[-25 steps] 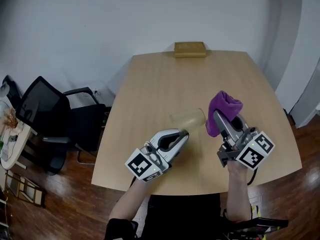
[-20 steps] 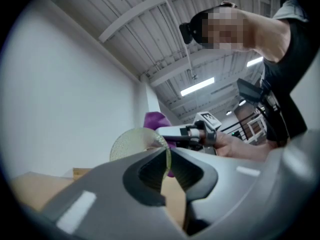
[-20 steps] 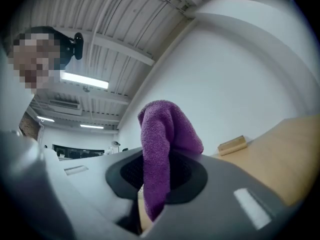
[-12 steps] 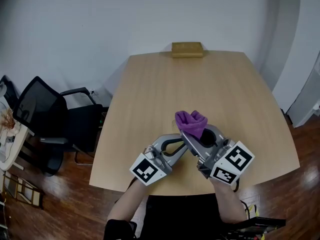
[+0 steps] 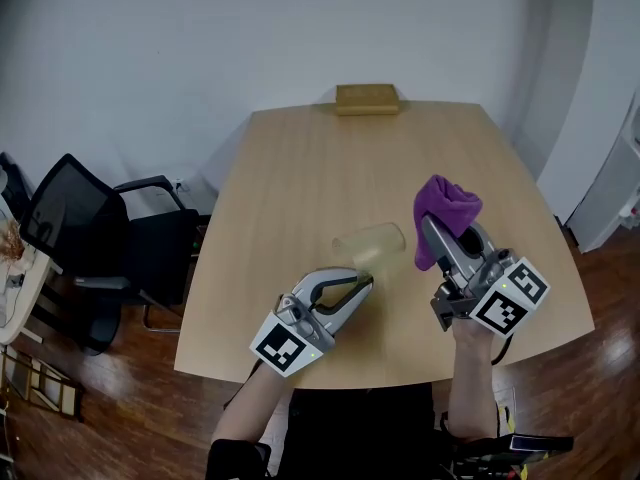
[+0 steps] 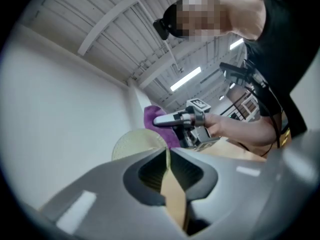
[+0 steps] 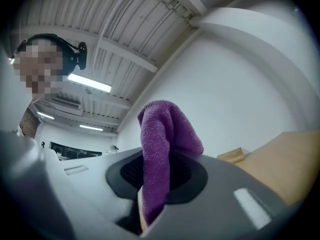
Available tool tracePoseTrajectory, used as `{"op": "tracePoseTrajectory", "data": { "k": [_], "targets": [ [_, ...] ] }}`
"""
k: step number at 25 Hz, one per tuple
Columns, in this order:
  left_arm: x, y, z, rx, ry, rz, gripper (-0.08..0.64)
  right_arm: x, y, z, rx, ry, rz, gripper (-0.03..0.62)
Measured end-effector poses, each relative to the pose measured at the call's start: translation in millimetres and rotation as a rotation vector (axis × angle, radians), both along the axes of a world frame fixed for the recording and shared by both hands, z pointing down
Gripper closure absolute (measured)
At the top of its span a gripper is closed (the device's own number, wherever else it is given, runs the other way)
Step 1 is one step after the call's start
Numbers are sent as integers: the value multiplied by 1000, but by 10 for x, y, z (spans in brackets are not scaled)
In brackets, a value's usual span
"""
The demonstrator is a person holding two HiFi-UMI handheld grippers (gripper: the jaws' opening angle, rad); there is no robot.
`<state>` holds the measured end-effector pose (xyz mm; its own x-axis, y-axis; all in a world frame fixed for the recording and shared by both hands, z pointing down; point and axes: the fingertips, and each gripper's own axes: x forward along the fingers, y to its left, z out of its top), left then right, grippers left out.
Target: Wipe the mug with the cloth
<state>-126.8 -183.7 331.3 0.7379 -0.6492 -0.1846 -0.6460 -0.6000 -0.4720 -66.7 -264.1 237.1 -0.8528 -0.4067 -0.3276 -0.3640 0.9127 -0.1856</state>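
A pale yellow see-through mug [image 5: 371,247] lies tilted on its side above the table, and my left gripper [image 5: 362,276] is shut on its near edge. In the left gripper view the mug [image 6: 138,143] shows as a round pale disc just past the jaws of the left gripper [image 6: 168,157], which pinch a thin part of it. My right gripper [image 5: 431,232] is shut on a purple cloth [image 5: 446,209] and holds it a little to the right of the mug, apart from it. The cloth [image 7: 163,139] stands bunched up out of the jaws of the right gripper [image 7: 151,186].
A light wooden table [image 5: 320,158] lies under both grippers. A small wooden box [image 5: 366,99] sits at its far edge. A black office chair [image 5: 95,238] stands at the table's left side. A white wall lies beyond, and a wood floor [image 5: 120,398] below.
Half a second ago my right gripper held the cloth over the mug. It has since swung back to the right, and the mug shows again. The left gripper has barely moved.
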Motion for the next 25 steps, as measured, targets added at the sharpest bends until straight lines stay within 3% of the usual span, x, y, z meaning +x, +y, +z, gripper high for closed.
{"op": "tracePoseTrajectory", "data": {
  "k": [6,11,13,15,19,25],
  "targets": [
    [172,15,109,79,-147,-29,517,-485,205,293,-25,151,-96,535],
    [180,-55,211,79,-198,-49,503,-814,699,280,54,211,-233,535],
    [151,-53,207,89,-191,-55,513,-806,796,226,57,181,-304,535],
    [86,21,216,121,-218,-65,517,-662,679,136,24,105,-286,535],
    [197,74,295,214,-371,-91,517,-110,8,52,-49,35,-86,535],
    [364,90,447,316,-582,-113,517,-363,153,340,-96,153,-201,535]
  ]
}}
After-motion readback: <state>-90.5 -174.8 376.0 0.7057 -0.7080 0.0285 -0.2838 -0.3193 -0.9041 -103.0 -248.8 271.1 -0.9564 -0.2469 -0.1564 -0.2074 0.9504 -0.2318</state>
